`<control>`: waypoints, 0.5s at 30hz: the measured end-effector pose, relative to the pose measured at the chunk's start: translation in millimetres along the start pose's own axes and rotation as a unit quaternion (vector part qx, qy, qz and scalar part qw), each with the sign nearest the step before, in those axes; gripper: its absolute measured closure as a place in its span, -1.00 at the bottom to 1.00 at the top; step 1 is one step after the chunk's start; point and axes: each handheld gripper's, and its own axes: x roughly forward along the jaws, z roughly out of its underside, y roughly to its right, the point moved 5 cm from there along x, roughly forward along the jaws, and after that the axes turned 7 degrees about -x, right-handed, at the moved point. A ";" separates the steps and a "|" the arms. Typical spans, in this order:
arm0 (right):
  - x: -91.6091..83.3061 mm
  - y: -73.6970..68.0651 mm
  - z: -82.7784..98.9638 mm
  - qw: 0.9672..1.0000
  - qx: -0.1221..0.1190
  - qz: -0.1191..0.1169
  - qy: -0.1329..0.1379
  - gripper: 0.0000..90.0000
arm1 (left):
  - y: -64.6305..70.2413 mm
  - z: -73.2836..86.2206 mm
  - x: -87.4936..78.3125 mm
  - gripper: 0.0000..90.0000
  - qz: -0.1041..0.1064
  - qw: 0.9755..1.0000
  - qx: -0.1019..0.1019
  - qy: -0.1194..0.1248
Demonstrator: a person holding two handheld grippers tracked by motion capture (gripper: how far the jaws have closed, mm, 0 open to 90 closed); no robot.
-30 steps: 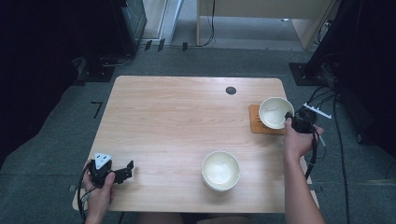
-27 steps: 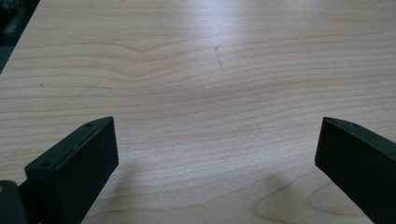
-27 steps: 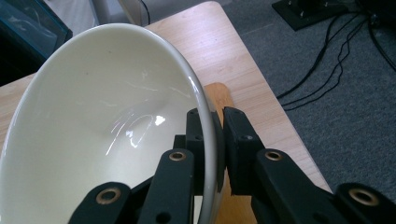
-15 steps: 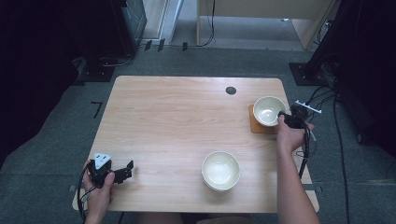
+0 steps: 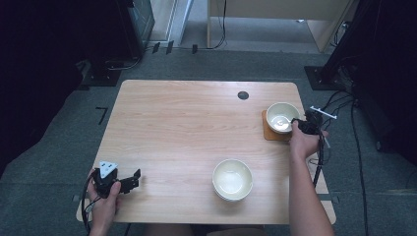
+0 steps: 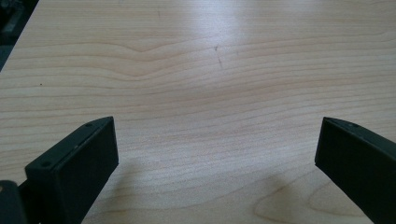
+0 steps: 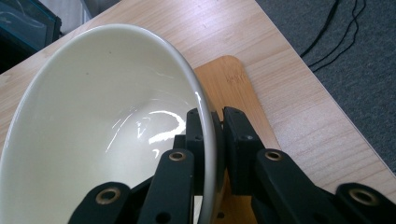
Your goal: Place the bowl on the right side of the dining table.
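A cream bowl (image 5: 282,116) (image 7: 107,121) sits over a small wooden coaster (image 5: 268,132) (image 7: 236,84) at the table's right side. My right gripper (image 5: 296,123) (image 7: 215,122) is shut on the bowl's rim, one jaw inside and one outside. A second cream bowl (image 5: 232,179) stands near the front edge, right of centre. My left gripper (image 5: 134,178) (image 6: 215,140) rests at the front left corner, open wide over bare wood, nothing between its jaws.
The light wooden table (image 5: 187,128) has a dark round hole (image 5: 243,95) near its far edge. Cables (image 5: 344,105) trail on the grey floor at the right. A dark cabinet (image 5: 133,24) stands beyond the far left corner.
The right gripper has carried the bowl leftward and down over the coaster. The left gripper has stayed put.
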 end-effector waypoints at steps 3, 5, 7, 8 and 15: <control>1.8 0.8 0.3 1.000 0.004 -0.002 -0.003 0.82 | 0.0 0.0 0.0 -1.00 0.000 1.000 0.000 0.000; 3.1 1.2 -0.1 1.000 0.009 -0.004 -0.004 0.82 | 0.1 0.0 0.1 -1.00 0.000 1.000 0.000 0.000; 4.0 1.2 -0.5 1.000 0.013 -0.007 -0.006 0.82 | 0.2 0.0 0.1 -1.00 -0.001 1.000 0.001 0.000; 5.0 1.6 -1.0 1.000 0.018 -0.009 -0.006 0.81 | 0.2 0.0 0.1 -1.00 -0.001 1.000 0.001 0.000; 7.4 3.1 -2.7 0.999 0.038 -0.023 -0.005 0.74 | 0.2 0.1 0.1 -1.00 -0.001 1.000 0.002 -0.001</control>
